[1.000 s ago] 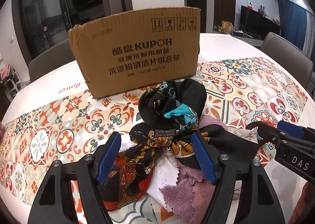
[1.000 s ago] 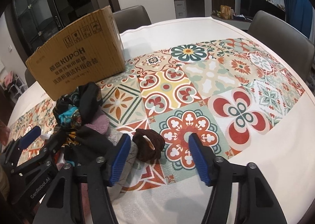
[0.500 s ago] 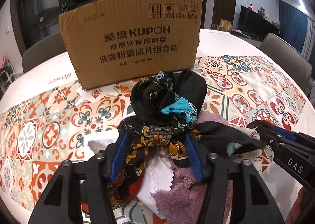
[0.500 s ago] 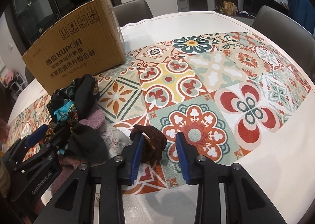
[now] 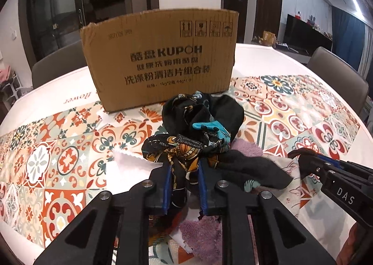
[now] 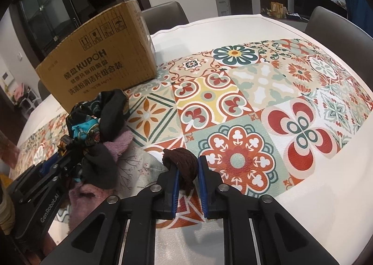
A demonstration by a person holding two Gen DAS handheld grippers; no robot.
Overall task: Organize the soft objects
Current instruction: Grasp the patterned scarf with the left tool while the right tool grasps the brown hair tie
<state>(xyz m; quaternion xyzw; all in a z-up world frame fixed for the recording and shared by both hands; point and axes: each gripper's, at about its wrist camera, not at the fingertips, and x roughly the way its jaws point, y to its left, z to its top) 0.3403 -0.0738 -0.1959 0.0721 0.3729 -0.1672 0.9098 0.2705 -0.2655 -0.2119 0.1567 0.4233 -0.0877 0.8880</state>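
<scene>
**Soft pile: both grippers clamped on cloth**

Patterned black scarf (image 5: pixel 184 155) sits atop the fabric pile on the tiled tabletop (image 5: pixel 291 111), just in front of the cardboard box (image 5: pixel 160 60). Left gripper (image 5: pixel 184 185) jaws just closed, pads pinching the scarf. Right gripper (image 6: pixel 188 178) jaws just closed too, squeezing a brown knit piece (image 6: pixel 181 162) at the pile's right edge. Purple towel (image 6: pixel 116 146) and black cloth (image 5: pixel 251 169) lie between the two.

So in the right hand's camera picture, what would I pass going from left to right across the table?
The other gripper → black patterned scarf → brown knitted piece pinched in this gripper's fingers → bare patterned tablecloth → grey chair.
</scene>
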